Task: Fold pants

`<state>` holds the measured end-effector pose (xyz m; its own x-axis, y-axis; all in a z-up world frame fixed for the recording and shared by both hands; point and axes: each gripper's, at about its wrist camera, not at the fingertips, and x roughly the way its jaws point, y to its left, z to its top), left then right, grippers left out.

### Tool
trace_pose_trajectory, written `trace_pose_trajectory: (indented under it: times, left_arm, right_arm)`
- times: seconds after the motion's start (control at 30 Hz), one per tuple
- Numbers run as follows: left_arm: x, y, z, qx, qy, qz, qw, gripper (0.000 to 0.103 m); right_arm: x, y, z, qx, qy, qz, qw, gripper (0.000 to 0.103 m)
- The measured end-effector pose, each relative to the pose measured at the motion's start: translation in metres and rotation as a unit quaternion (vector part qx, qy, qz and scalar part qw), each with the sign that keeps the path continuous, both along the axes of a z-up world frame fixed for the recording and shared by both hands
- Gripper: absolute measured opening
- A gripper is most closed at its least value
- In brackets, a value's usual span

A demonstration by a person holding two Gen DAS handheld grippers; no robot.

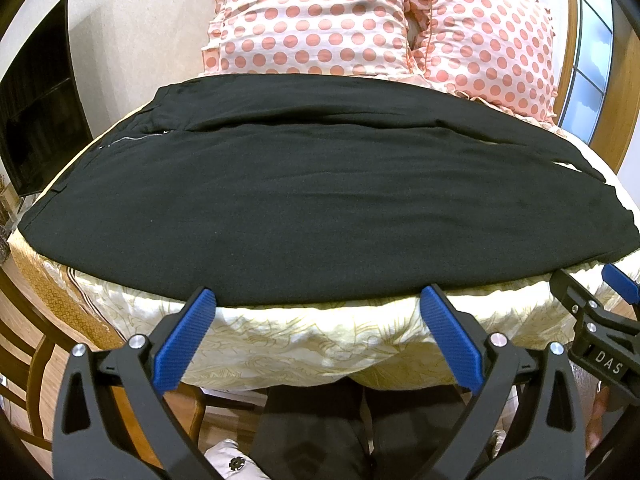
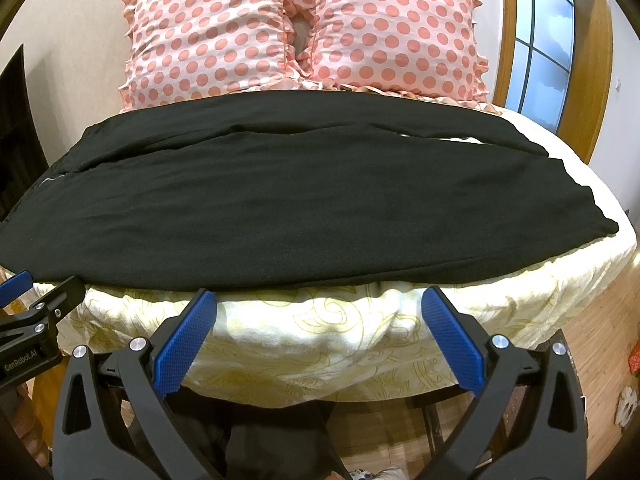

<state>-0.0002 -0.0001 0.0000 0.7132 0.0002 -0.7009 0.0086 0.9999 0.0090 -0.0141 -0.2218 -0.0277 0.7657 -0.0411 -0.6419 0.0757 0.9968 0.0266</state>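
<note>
Black pants [image 1: 312, 208] lie spread flat across a bed [image 1: 320, 332], lengthwise from left to right, with the waist and its zipper [image 1: 132, 139] at the left and the leg ends at the right. The two legs lie side by side, one nearer, one farther, with a thin seam of gap between them. The near edge of the pants runs along the bed's front edge, over a cream sheet with a gold pattern. Behind the pants, two pink polka-dot pillows [image 1: 320, 20] lean against the wall.

The left gripper [image 1: 318, 300] hangs just before the near edge, its jaws wide and holding nothing. The right gripper [image 2: 320, 300] sits beside it, further right along the same edge, its jaws also wide and empty. Neither touches the cloth.
</note>
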Motion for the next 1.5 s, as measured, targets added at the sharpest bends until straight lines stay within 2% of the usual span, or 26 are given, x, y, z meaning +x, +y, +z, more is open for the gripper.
trace_pose_trajectory:
  times: [0.27, 0.47, 0.6, 0.77, 1.0, 1.2, 1.4, 1.5]
  left_arm:
    - [-0.001, 0.001, -0.001, 0.001, 0.003, -0.005, 1.0, 0.101]
    - [-0.006, 0.001, 0.003, 0.008, 0.003, -0.011, 0.9999, 0.101]
    - [-0.018, -0.005, 0.02, 0.042, -0.028, -0.017, 0.9986, 0.101]
    - [-0.014, -0.011, 0.048, 0.049, -0.044, -0.032, 0.9973, 0.101]
    - [0.04, -0.012, 0.072, 0.045, -0.057, 0.001, 0.9973, 0.101]
    - [0.086, -0.019, 0.073, 0.039, -0.049, 0.012, 0.998, 0.101]
    - [0.13, -0.033, 0.065, 0.051, -0.031, 0.015, 0.9981, 0.101]
    - [0.148, -0.036, 0.063, 0.058, -0.025, 0.019, 0.9978, 0.101]
  right_arm:
    - [-0.001, 0.0, 0.0, 0.0, -0.003, 0.002, 1.0, 0.102]
    - [-0.008, -0.005, 0.005, 0.007, -0.001, 0.024, 1.0, 0.102]
    - [-0.024, -0.02, 0.026, 0.006, -0.035, 0.037, 0.999, 0.102]
    - [-0.02, -0.063, 0.065, -0.003, -0.067, -0.006, 0.998, 0.102]
    - [0.056, -0.141, 0.089, -0.016, -0.037, -0.075, 0.996, 0.102]
    - [0.142, -0.203, 0.091, 0.015, 0.009, -0.129, 0.992, 0.102]
    - [0.23, -0.258, 0.086, 0.025, 0.036, -0.19, 0.981, 0.102]
    - [0.272, -0.289, 0.07, 0.032, 0.069, -0.237, 0.969, 0.094]
